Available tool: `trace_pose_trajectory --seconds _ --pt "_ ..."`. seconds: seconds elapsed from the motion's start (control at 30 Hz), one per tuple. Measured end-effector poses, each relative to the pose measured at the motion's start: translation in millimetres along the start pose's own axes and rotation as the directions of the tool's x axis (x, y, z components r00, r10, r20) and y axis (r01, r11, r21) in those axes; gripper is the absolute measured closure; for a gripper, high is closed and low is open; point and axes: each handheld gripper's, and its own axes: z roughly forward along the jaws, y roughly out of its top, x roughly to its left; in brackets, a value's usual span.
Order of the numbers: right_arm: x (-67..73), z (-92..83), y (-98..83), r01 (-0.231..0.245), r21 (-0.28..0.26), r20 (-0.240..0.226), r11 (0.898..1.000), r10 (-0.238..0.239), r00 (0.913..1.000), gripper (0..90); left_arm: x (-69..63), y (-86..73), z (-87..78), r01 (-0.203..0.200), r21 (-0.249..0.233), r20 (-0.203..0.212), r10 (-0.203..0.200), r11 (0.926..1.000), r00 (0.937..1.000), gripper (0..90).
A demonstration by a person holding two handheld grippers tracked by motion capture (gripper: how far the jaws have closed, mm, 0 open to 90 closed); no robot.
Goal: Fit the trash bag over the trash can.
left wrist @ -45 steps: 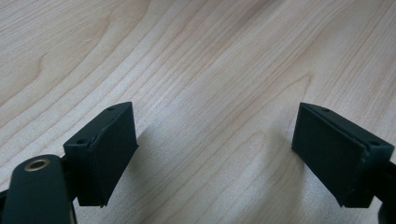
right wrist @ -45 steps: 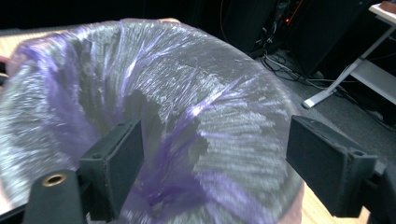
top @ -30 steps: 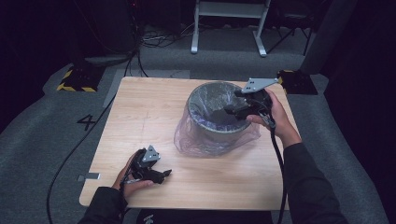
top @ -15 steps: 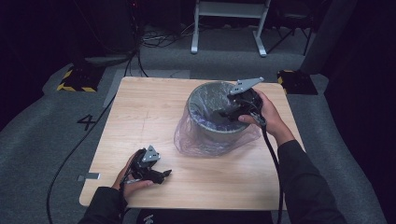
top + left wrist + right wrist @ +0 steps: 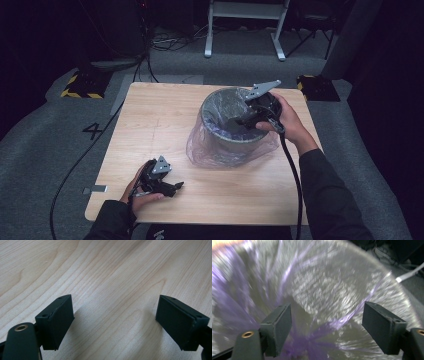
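Observation:
A grey round bin (image 5: 227,137) lined with a thin purple plastic bag (image 5: 210,152) stands on the wooden table (image 5: 165,112), right of centre. My right gripper (image 5: 239,120) reaches over the bin's right rim and points into it, jaws wide apart. In the right gripper view the bag's (image 5: 319,290) shiny lining lies behind the open jaws, and a purple fold (image 5: 312,340) runs low between them without being pinched. My left gripper (image 5: 175,187) rests on the table near the front left, open with nothing between its jaws; the left gripper view has bare wood (image 5: 112,290) between them.
The bag's loose skirt spreads over the table around the bin's base. Dark carpet surrounds the table, with cables (image 5: 75,165) at the left, a yellow-black striped block (image 5: 80,85) behind left and a white frame's legs (image 5: 245,30) at the back.
The right hand has shifted left over the bin's rim and tipped its gripper down into the bin. The left hand and its gripper have stayed where they were.

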Motion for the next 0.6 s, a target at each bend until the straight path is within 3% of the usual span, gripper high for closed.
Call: trace_pose_trajectory --seconds 0.13,0.3,0.33,0.4,0.43,0.47,0.57,0.6 --pt "3.8 -5.1 4.1 0.006 -0.048 -0.044 0.999 -0.008 0.999 28.4 0.0 0.0 0.0 0.0 0.0 0.0 0.0 1.0 1.0 14.2" --pt "8.3 0.6 5.0 0.033 -0.012 -0.078 0.999 -0.034 0.9964 35.0 -0.6 0.0 0.0 0.002 0.0 -0.005 -0.002 1.0 1.0 14.2" --pt "7.9 4.7 4.8 0.046 0.031 -0.079 0.998 -0.044 0.9959 45.7 -0.6 0.0 0.0 0.002 0.0 -0.004 -0.002 1.0 1.0 14.2" --pt "7.8 6.9 4.5 0.054 0.054 -0.088 0.997 -0.049 0.9949 45.5 -0.6 0.0 0.0 0.002 0.0 -0.005 -0.002 1.0 1.0 14.2" --pt "7.3 11.1 4.1 0.064 0.1 -0.088 0.993 -0.055 0.9946 45.2 -0.5 0.0 0.0 0.002 0.0 -0.004 -0.002 1.0 1.0 14.2" --pt "7.3 11.1 4.1 0.064 0.1 -0.088 0.993 -0.055 0.9946 45.2 -0.5 0.0 0.0 0.002 0.0 -0.004 -0.002 1.0 1.0 14.2" --pt "5.7 17.1 3.6 0.062 0.145 -0.085 0.988 -0.05 0.9951 40.9 -0.6 0.0 0.0 0.002 0.0 -0.005 -0.002 1.0 1.0 14.3" --pt "4.8 20.7 2.6 0.069 0.181 -0.086 0.981 -0.054 0.9948 36.7 -0.6 0.0 0.0 0.002 0.0 -0.004 -0.002 1.0 1.0 14.2"
